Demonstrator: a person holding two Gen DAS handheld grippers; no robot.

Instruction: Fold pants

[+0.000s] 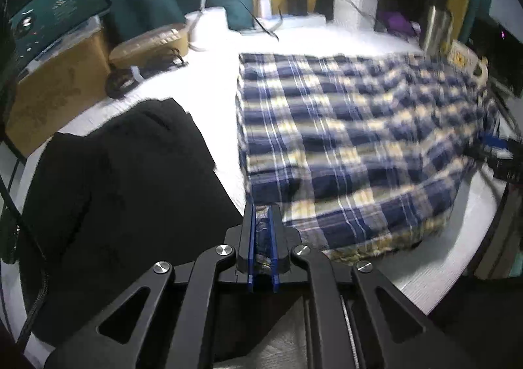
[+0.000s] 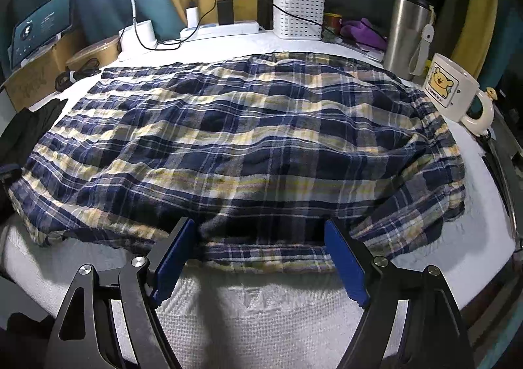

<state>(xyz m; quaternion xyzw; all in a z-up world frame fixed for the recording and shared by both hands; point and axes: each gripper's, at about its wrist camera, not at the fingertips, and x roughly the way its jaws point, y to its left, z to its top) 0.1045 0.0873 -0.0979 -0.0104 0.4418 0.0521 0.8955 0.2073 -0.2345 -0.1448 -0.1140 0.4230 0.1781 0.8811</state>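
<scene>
Blue, white and yellow plaid pants (image 2: 248, 140) lie spread across a white textured table cover (image 2: 261, 310). They also show in the left wrist view (image 1: 353, 140), blurred. My left gripper (image 1: 262, 221) is shut on the near left edge of the pants, with plaid cloth pinched between its blue pads. My right gripper (image 2: 261, 231) is open, its blue pads (image 2: 173, 254) standing wide apart on either side of the near hem of the pants, low over the table.
A black garment (image 1: 124, 179) lies left of the pants. A steel tumbler (image 2: 405, 32) and a bear mug (image 2: 454, 91) stand at the right. A white basket (image 2: 299, 14), power strip (image 2: 222, 29), lamp base (image 2: 139, 33), cables and a cardboard box (image 1: 55, 87) line the back.
</scene>
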